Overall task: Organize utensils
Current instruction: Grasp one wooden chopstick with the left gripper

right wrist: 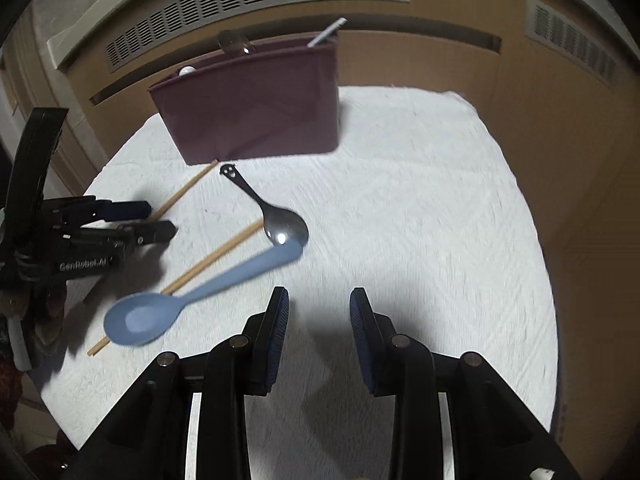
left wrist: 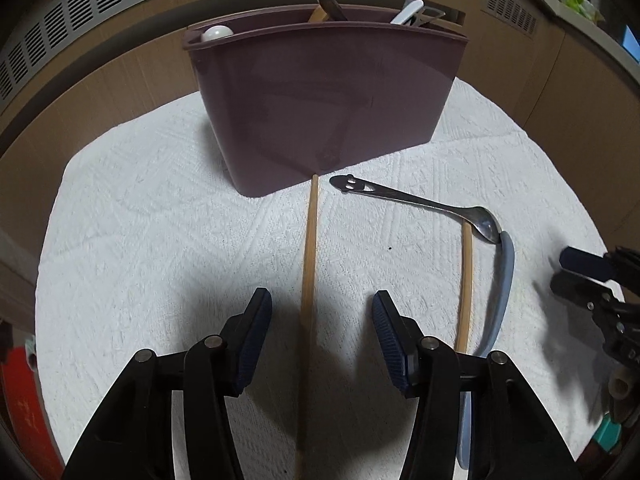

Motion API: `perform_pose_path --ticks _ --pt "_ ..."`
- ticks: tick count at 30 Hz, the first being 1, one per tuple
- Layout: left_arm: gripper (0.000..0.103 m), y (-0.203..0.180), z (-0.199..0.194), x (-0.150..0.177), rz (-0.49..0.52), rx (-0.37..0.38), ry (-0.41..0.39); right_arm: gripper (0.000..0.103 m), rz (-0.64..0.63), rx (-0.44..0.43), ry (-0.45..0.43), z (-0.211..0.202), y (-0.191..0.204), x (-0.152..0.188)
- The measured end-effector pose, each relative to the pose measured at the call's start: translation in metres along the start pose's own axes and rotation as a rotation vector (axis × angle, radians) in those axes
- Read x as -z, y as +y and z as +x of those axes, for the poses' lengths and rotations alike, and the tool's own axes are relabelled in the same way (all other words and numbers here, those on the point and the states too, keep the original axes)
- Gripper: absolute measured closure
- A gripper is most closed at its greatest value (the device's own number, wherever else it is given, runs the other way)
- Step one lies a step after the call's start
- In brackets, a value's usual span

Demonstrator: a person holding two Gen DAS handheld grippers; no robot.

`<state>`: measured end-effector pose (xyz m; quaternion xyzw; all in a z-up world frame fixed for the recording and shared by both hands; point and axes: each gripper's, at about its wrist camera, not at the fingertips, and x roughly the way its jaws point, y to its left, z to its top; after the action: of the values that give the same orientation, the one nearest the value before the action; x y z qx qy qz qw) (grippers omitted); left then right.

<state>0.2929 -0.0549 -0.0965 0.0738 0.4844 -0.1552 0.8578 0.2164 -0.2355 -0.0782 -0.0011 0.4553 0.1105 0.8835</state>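
- While both tools hover over the white textured cloth (left wrist: 160, 220), the left gripper (left wrist: 318, 320) has its two fingers spread apart, and a long pale wooden chopstick (left wrist: 309, 264) runs straight up between them toward twelve o'clock without touching either ribbed pad.
- The far tip of that chopstick lies just at the foot of the dark plum plastic utensil caddy (left wrist: 320, 92), which stands upright on the cloth at twelve o'clock from the left gripper.
- A second pale wooden chopstick (left wrist: 466, 280) lies on the cloth at about two o'clock from the left gripper, outside its right finger.
- The right gripper (right wrist: 318, 320) is also spread open with only bare cloth between its fingers; all the loose utensils lie at about ten to eleven o'clock from it.
- The small shiny steel spoon with a cut-out face on its handle (right wrist: 280, 224) lies bowl toward the right gripper, handle end near the caddy's base.
- The pale blue plastic spoon (right wrist: 160, 312) lies across the second chopstick, its handle end touching the steel spoon's bowl.
- Count on the cloth: two chopsticks, one steel spoon, one blue spoon, one caddy.
- Several utensils stand inside the caddy, including a white round-ended piece (left wrist: 217, 33) and a white handle (left wrist: 408, 11); their exact number cannot be told.
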Motion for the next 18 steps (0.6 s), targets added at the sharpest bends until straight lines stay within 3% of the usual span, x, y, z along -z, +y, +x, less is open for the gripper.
perform_pose_path --ticks 5,7,11,12,15,18 --pt "0.051 0.002 -0.001 -0.001 -0.049 0.001 0.022 0.073 -0.031 -0.010 -0.026 -0.014 0.016 0.020" --pt "0.057 -0.002 -0.006 0.002 -0.051 -0.028 0.008 0.073 -0.041 -0.016 -0.025 -0.016 0.021 0.025" --pt "0.090 -0.001 -0.012 0.010 -0.090 -0.017 -0.003 0.073 -0.078 -0.020 -0.024 -0.020 0.032 0.032" --pt "0.094 0.001 -0.014 0.012 -0.104 -0.005 -0.003 0.073 -0.087 -0.017 -0.026 -0.022 0.034 0.032" --pt "0.097 0.014 -0.023 0.027 -0.165 0.031 -0.002 0.073 -0.105 -0.014 -0.034 -0.027 0.039 0.029" --pt "0.097 0.025 -0.037 0.045 -0.204 0.010 -0.018 0.071 -0.130 -0.024 -0.030 -0.026 0.047 0.022"
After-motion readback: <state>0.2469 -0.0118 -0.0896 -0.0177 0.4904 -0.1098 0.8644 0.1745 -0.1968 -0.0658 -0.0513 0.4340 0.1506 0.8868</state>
